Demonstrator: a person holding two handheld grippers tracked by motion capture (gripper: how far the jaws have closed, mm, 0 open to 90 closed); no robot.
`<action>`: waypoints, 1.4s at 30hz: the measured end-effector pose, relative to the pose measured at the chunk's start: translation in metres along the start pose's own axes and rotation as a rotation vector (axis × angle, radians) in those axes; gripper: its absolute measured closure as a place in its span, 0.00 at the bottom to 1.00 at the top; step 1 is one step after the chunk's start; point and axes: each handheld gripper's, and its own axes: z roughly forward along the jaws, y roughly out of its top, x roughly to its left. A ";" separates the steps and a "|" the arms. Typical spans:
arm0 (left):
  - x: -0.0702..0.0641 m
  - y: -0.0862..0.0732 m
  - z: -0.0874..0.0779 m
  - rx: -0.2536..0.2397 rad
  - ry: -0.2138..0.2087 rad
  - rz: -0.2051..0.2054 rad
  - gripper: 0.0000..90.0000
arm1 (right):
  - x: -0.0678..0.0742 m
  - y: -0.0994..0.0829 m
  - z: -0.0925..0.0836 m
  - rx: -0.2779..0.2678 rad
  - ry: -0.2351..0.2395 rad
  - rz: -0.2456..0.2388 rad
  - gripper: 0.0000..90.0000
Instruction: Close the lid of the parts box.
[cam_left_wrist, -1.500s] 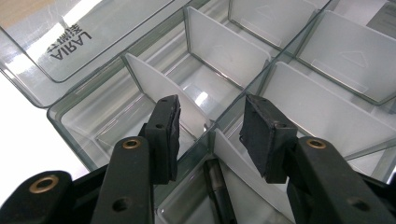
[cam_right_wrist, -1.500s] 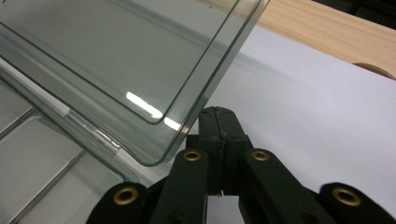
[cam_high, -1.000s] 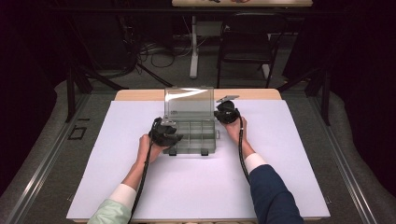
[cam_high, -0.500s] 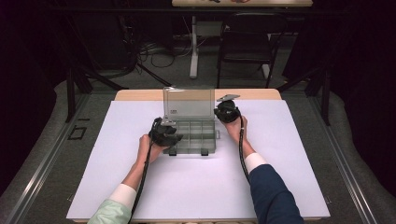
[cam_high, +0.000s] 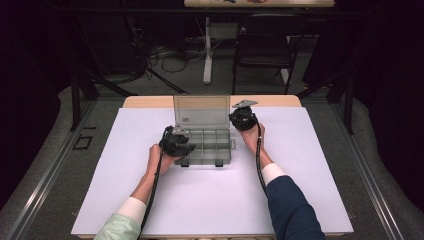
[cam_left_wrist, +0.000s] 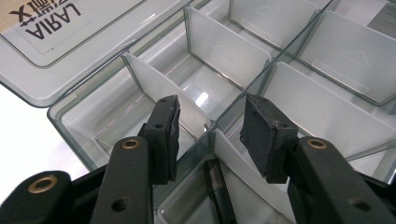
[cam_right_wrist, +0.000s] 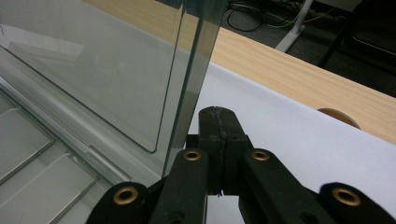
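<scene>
Left gripper: it sits at the 9 o'clock side of the box, in the person's left hand. In the left gripper view its two jaws stand apart, one on each side of a white divider, and the pads do not press on it.
Box: a clear plastic organizer box lies in the middle of the white mat, cut into many small compartments.
Small dark thing: a thin dark rod lies in the compartment just under the left jaws. I cannot tell what it is.
Lid: the clear lid stands upright at the 12 o'clock edge of the box. It has a label on it.
Right gripper: it is at the 3 o'clock edge of the lid. In the right gripper view its jaws are pressed together with nothing between them, just beside the lid's edge.
Table: the wooden table shows past the mat at 12 o'clock.
</scene>
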 end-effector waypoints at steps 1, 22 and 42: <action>0.000 0.000 0.000 0.000 0.000 0.000 0.62 | 0.000 0.000 0.000 0.001 -0.001 -0.002 1.00; -0.001 0.000 0.000 0.005 0.005 -0.013 0.61 | 0.000 0.005 -0.007 -0.023 0.008 -0.012 1.00; -0.001 0.002 0.001 0.014 0.011 -0.008 0.56 | 0.001 0.004 -0.014 -0.053 0.026 -0.016 1.00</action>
